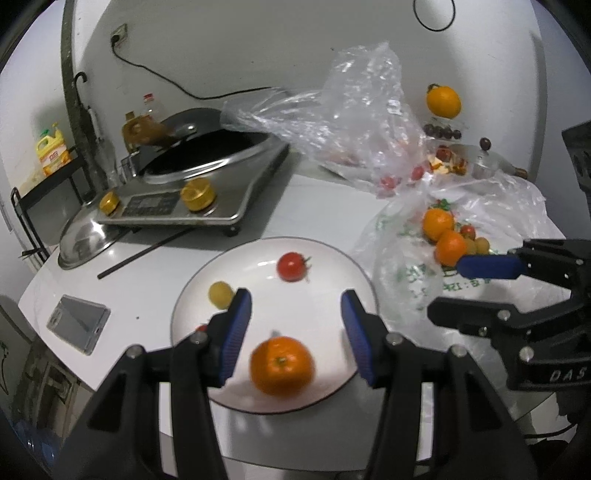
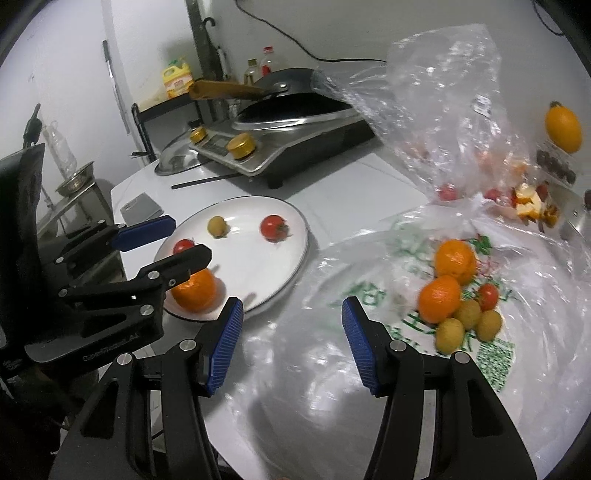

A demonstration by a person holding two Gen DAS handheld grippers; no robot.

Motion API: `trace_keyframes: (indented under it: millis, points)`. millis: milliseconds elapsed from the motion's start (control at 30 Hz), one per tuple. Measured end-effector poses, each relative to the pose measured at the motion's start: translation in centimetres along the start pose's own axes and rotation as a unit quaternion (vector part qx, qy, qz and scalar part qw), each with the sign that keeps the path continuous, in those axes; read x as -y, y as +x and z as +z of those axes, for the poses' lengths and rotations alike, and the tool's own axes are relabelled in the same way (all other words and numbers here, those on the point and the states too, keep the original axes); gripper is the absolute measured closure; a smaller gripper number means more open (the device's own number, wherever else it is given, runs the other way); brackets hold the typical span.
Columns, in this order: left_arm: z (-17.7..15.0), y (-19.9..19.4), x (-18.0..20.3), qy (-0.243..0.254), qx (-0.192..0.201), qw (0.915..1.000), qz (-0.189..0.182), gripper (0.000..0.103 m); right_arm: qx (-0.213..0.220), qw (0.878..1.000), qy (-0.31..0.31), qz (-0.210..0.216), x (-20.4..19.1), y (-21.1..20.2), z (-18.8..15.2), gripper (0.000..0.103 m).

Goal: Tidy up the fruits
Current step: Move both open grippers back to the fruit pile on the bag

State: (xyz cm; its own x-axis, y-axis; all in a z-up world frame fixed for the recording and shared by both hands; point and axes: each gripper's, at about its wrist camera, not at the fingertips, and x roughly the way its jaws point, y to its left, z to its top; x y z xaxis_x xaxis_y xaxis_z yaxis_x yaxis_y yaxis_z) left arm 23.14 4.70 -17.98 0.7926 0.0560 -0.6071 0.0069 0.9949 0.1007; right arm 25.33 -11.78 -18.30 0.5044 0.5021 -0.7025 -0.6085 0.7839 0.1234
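The left gripper (image 1: pixel 295 325) hovered wide open, empty, over the plated mandarin (image 1: pixel 282 365); the right gripper (image 2: pixel 291 343) gaped empty above the plastic bag (image 2: pixel 369 302).

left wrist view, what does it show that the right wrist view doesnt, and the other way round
Only the left wrist view shows the wall socket and the bare white table edge left of the phone.

Only the right wrist view shows the metal bowl on a side stand, and three yellow-green fruits beside the two oranges on the bag; the left view shows fewer of them.

Both share the white plate with an orange, a red tomato and a yellow-green fruit, the stove, and both tongs, left and right, open and empty.
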Motion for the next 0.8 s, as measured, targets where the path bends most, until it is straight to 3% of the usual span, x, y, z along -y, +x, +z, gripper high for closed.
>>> trace_keyframes:
  millis: [800]
  points:
    - [2.3,1.7,8.2,0.057,-0.011,0.9976,-0.039,0.051,0.020,0.997,0.061,-0.033,8.4,-3.1,-2.1,0.044]
